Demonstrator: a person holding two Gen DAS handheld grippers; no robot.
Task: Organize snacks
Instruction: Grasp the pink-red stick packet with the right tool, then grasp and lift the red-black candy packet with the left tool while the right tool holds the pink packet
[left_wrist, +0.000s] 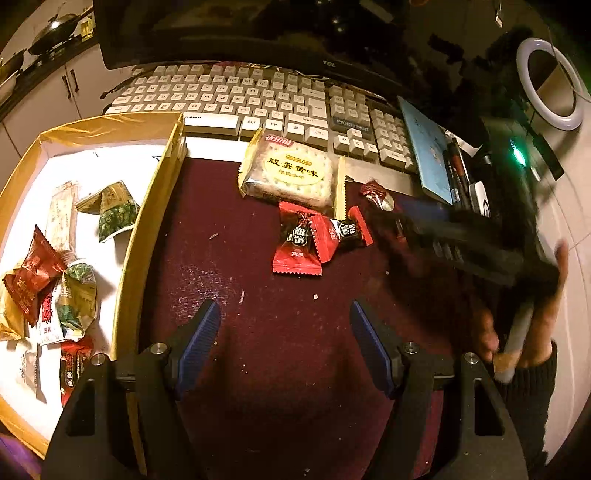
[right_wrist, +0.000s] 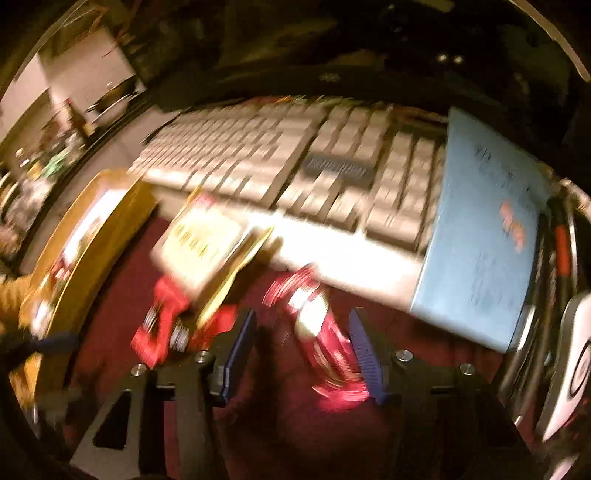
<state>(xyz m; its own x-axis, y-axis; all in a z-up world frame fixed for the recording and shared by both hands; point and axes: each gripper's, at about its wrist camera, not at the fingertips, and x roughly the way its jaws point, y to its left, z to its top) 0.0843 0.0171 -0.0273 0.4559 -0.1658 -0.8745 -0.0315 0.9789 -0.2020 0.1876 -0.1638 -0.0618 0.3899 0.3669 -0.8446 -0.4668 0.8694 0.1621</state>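
On the dark red mat (left_wrist: 229, 266) lie a yellow cracker pack (left_wrist: 288, 171), two red candy packets (left_wrist: 299, 242) and a small red wrapped candy (left_wrist: 376, 194). A gold-rimmed box (left_wrist: 155, 206) at the left holds several snacks. My left gripper (left_wrist: 284, 332) is open and empty above the mat, below the red packets. My right gripper (right_wrist: 303, 347) is open; the blurred red wrapped candy (right_wrist: 321, 332) lies between its fingers, nearer the right one. In the left wrist view the right gripper (left_wrist: 391, 221) is blurred beside that candy.
A white keyboard (left_wrist: 258, 99) lies behind the snacks under a dark monitor (left_wrist: 258, 33). A blue booklet (left_wrist: 428, 151), pens and a ring light (left_wrist: 550, 81) stand at the right. The right wrist view is strongly motion-blurred.
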